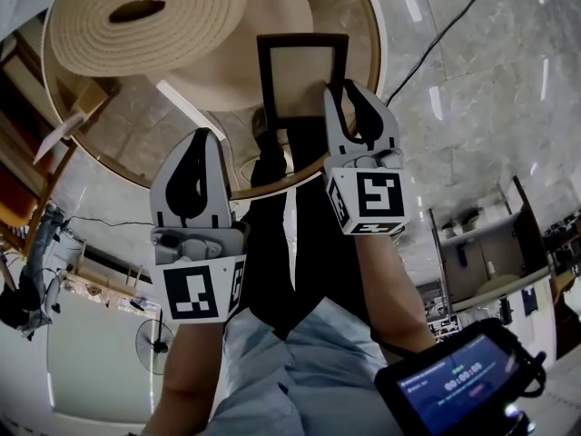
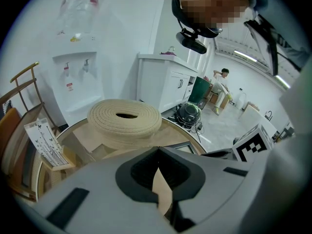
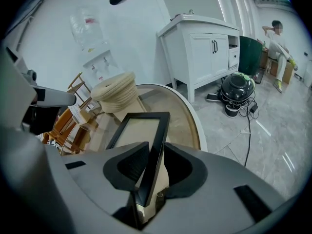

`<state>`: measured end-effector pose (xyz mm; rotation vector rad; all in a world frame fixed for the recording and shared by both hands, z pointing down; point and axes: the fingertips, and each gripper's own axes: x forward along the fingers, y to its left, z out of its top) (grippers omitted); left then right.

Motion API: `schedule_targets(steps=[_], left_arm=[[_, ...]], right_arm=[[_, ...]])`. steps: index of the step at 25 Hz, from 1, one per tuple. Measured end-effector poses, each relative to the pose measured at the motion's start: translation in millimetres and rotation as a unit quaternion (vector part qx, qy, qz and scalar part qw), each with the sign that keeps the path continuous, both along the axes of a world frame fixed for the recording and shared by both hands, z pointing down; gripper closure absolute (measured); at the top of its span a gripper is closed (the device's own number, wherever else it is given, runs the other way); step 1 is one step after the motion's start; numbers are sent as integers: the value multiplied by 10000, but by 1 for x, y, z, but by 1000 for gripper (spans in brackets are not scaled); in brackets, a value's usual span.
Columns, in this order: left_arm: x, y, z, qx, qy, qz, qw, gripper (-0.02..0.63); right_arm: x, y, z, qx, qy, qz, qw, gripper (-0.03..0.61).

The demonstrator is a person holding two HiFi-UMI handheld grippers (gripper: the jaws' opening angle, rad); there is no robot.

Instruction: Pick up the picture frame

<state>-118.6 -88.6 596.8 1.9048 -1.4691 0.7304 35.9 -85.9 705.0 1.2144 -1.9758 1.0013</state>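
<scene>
Where the round wooden table (image 1: 376,21) with its white rim fills the top of the head view, a big flat coil of cream rope (image 1: 186,25) lies on it. Only the two tool views show the white cabinet (image 3: 207,52) standing behind the coil.

Both bare forearms reach forward side by side toward the coil. The left tool (image 1: 200,139) hangs short of it, its jaws together on nothing; its own view (image 2: 157,152) shows their tips meeting, with bare table beyond. The right tool (image 1: 343,94) reaches further and is clamped on the right-hand rail of the black rectangular picture frame (image 1: 302,71) with its cream panel.

The frame sits over the table on the person's side of the coil, its long axis pointing toward the coil. In the right tool view (image 3: 156,147) its face tilts up and to the left.
</scene>
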Motion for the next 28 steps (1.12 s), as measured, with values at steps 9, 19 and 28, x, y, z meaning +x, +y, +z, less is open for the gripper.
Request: schedule_targets(steps=[9, 19, 28], left_arm=[[0, 2, -2, -10, -4, -13, 10000, 603], [-2, -2, -5, 81, -26, -23, 10000, 603], [-5, -12, -34, 287, 1, 67, 9996, 603]], right_arm=[[-5, -3, -1, -49, -246, 164, 9995, 471], [0, -9, -1, -84, -232, 388, 9989, 494], [-4, -27, -34, 296, -92, 248, 9992, 497]])
